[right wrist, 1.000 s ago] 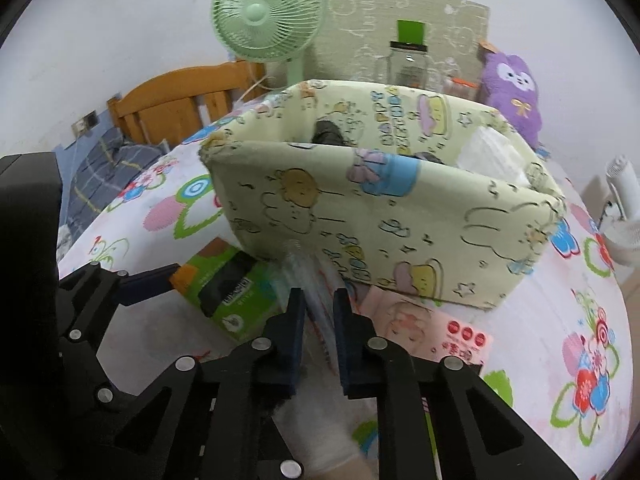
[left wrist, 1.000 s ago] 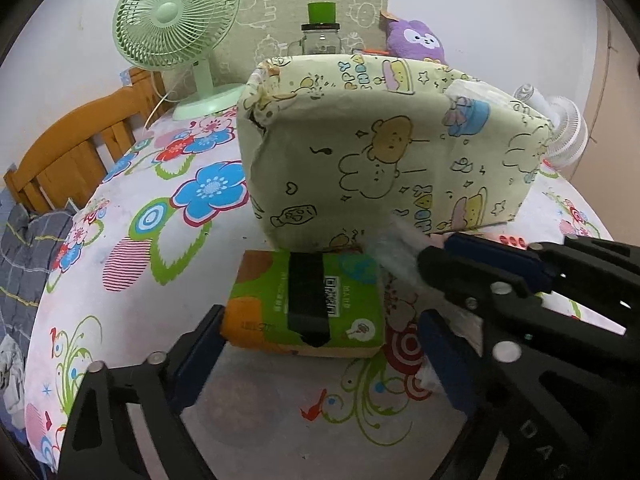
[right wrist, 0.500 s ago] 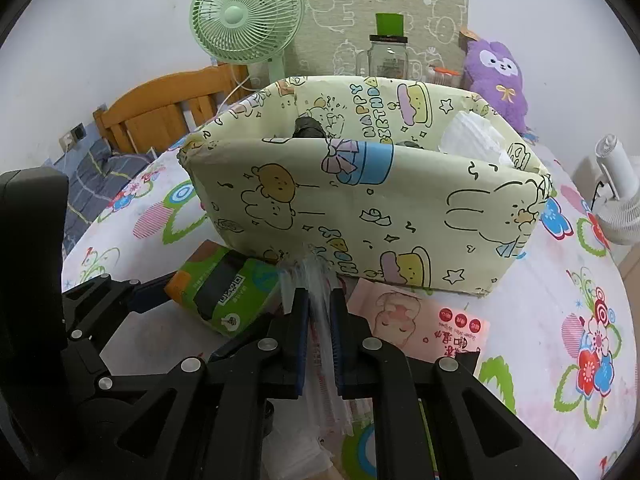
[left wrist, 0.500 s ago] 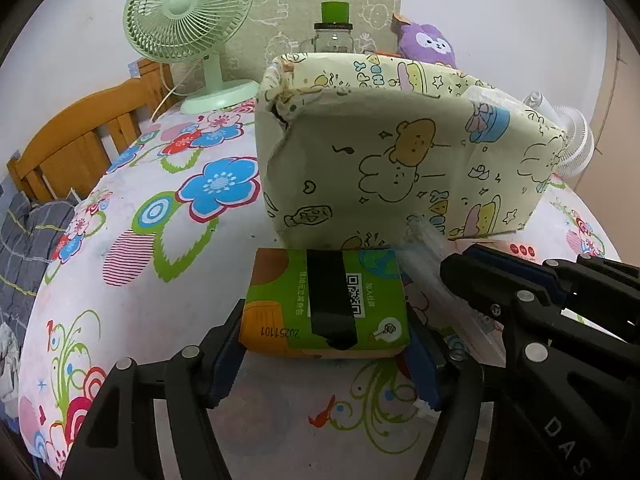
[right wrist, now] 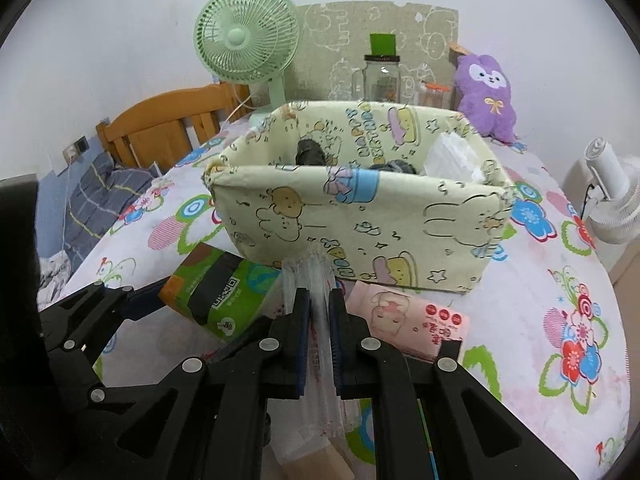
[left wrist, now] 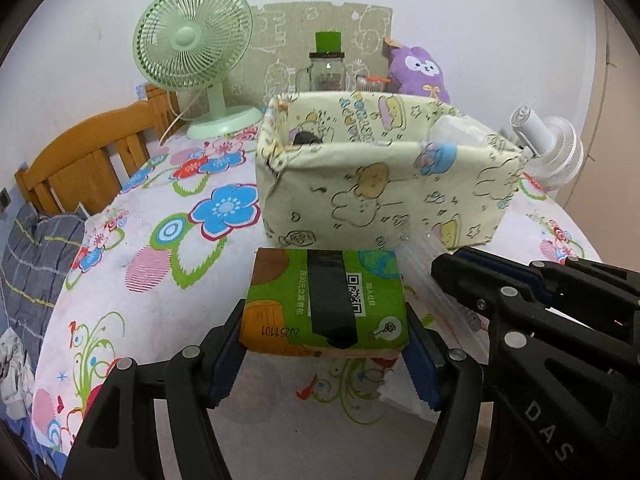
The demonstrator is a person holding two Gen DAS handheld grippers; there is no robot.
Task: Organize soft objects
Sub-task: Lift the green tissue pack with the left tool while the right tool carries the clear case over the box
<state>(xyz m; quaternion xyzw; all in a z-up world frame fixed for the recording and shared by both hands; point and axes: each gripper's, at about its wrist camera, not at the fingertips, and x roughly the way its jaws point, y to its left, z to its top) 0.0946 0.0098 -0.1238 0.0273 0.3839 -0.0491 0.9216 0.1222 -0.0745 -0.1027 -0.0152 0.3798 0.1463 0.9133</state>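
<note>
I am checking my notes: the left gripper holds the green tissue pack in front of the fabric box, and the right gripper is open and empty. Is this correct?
Not quite. The right gripper is shut on the clear plastic packet, as the right wrist view shows. The rest holds: the left gripper has the green tissue pack between its fingers, before the fabric box.

A green desk fan (left wrist: 192, 40) stands at the back of a floral tablecloth (left wrist: 160, 248), beside a glass jar (left wrist: 327, 72) with a green lid. A white fan (right wrist: 612, 196) sits at right; a wooden chair (left wrist: 80, 160) and what may be folded plaid bedding (left wrist: 32, 256) lie left.
</note>
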